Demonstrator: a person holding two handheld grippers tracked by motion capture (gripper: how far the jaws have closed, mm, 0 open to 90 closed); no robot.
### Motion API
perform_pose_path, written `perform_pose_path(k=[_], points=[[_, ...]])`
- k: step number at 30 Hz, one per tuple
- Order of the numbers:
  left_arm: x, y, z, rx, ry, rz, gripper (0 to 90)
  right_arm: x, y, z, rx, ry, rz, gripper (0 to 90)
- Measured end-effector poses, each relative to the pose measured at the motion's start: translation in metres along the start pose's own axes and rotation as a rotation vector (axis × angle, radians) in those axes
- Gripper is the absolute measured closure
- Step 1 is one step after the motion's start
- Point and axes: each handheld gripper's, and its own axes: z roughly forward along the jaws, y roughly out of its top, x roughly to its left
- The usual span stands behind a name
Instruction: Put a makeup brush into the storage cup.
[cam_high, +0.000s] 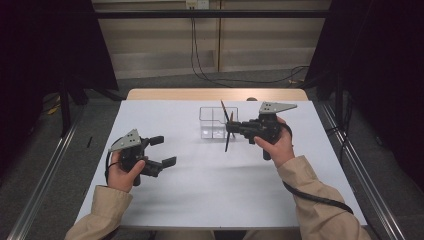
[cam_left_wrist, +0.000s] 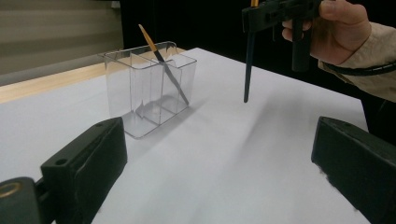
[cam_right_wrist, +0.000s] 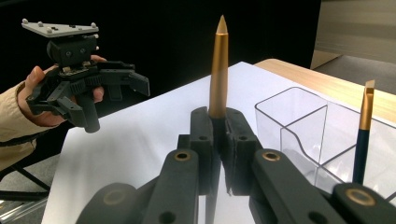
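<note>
My right gripper (cam_high: 233, 128) is shut on a slim dark-blue brush with a gold upper end (cam_high: 228, 137). It holds the brush upright just above the white table, right beside a clear divided holder (cam_high: 211, 123). From the right gripper view the gold end (cam_right_wrist: 218, 70) rises out of the shut right gripper (cam_right_wrist: 219, 140). A second, similar brush (cam_high: 223, 109) leans inside the holder (cam_left_wrist: 149, 88). My left gripper (cam_high: 163, 151) hovers open at the table's left with nothing between its fingers, and in its own view it (cam_left_wrist: 219, 172) faces the holder.
A white sheet (cam_high: 215, 185) covers the table, and a strip of bare wood (cam_high: 215, 94) shows at the far edge. Metal rails (cam_high: 50, 160) run along both sides. Cables lie on the floor behind the table.
</note>
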Motion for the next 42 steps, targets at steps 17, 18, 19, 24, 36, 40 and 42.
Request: perform_pose_path(k=[17, 18, 19, 24, 36, 40, 42], points=[[0.001, -0.007, -0.017, 0.003, 0.035, -0.004, 3.4, -0.007, 0.013, 0.004, 0.009, -0.029, -0.028, 84.0], [0.0, -0.008, -0.017, 0.0, 0.038, -0.005, 3.4, -0.008, 0.014, 0.004, 0.008, -0.034, -0.029, 84.0], [0.001, -0.008, -0.018, -0.001, 0.041, -0.005, 3.5, -0.009, 0.015, 0.004, 0.006, -0.036, -0.03, 84.0], [0.0, -0.01, -0.021, 0.006, 0.044, -0.001, 3.5, -0.013, 0.019, 0.005, 0.007, -0.054, -0.033, 84.0], [-0.001, -0.013, -0.026, 0.004, 0.05, 0.003, 3.5, -0.02, 0.033, 0.006, -0.008, -0.084, -0.052, 84.0], [-0.001, -0.013, -0.029, 0.001, 0.052, 0.002, 3.5, -0.023, 0.035, 0.008, -0.005, -0.092, -0.055, 84.0], [-0.001, -0.013, -0.029, 0.001, 0.053, 0.004, 3.5, -0.024, 0.037, 0.008, -0.005, -0.096, -0.058, 84.0]])
